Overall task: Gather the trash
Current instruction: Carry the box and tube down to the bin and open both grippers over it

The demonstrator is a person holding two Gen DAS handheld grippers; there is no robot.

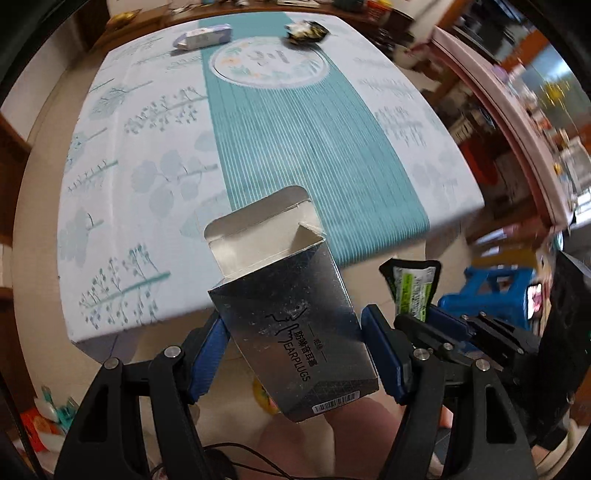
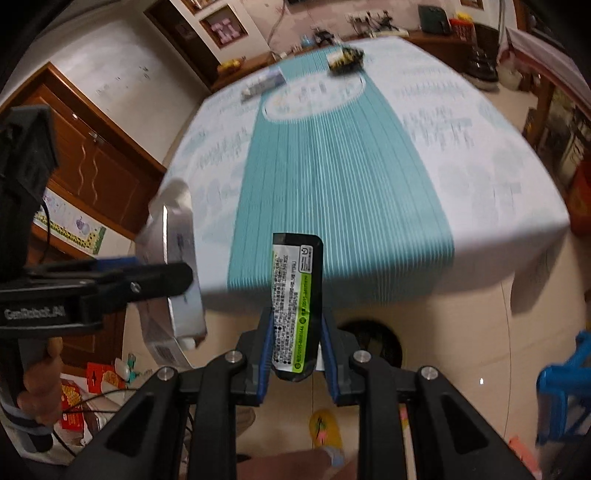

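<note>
in the left wrist view the left tongs [image 1: 295, 354] stand fairly wide and are clamped on a silver earplug box [image 1: 291, 332], its blue pads pressing on both long sides; the box points away from the camera with its top flap open and the inside empty as far as can be seen. the box hangs over the floor just off the near edge of the surface [image 1: 424, 147], which wears a pale cloth with leaf prints and a teal striped band down the middle. at the far end of that cloth lie a small white and purple packet [image 1: 203, 36] to the left and a crumpled black and yellow wrapper [image 1: 307, 30] to the right, well apart from each other. the right tongs [image 1: 432, 317] show at the right, beside the left ones, holding a black and green packet [image 1: 413, 288] upright. a blue stool [image 1: 491, 284] stands behind them on the floor. in the right wrist view the right tongs [image 2: 295, 343] are closed to a narrow gap on the lower part of the black and green packet [image 2: 295, 295], whose top rises over the near edge of the surface [image 2: 480, 166]. the left tongs [image 2: 173, 280] come in from the left, gripping the silver box [image 2: 177, 258] seen edge on. the crumpled wrapper [image 2: 345, 57] and the white packet [image 2: 264, 85] lie blurred at the far end of the cloth.
</note>
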